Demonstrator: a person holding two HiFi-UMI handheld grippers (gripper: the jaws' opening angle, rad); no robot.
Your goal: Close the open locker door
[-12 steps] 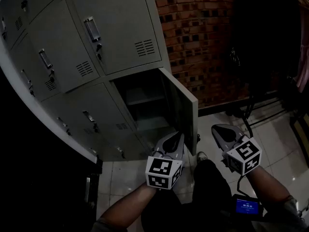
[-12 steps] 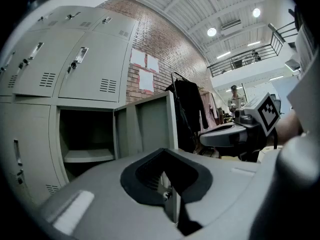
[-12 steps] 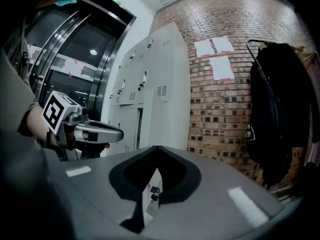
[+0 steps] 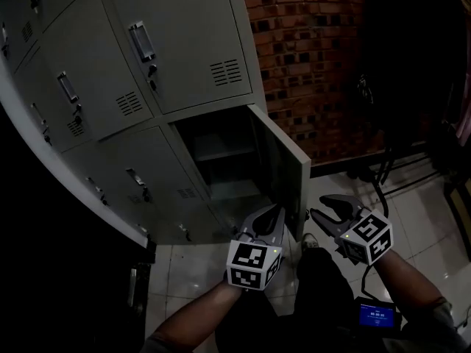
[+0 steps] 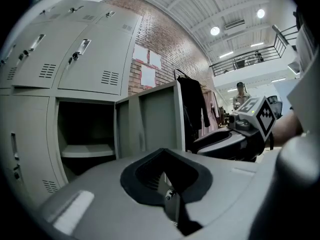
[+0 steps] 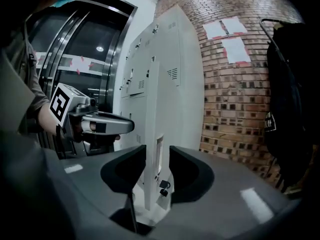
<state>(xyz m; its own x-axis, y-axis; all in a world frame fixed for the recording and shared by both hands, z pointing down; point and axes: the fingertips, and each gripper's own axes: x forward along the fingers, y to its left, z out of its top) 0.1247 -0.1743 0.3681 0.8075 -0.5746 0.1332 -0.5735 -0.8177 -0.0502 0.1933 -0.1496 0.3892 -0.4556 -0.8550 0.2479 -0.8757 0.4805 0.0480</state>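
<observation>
Closed locker doors (image 4: pixel 184 43) with louvred vents and handles fill the upper left. To their right stands a red brick wall (image 4: pixel 309 65), which bears pale paper sheets (image 6: pixel 227 34). A dark garment (image 5: pixel 192 101) hangs beside it. Black cables (image 4: pixel 383 171) trail over the glossy tiled floor (image 4: pixel 419 219). A small blue-lit screen (image 4: pixel 376 314) shows at the lower edge. Background: round ceiling lights (image 5: pixel 215 30), a railed balcony (image 5: pixel 245 61), a distant person (image 5: pixel 241 91), and metal-framed glass panels (image 6: pixel 80 59).
</observation>
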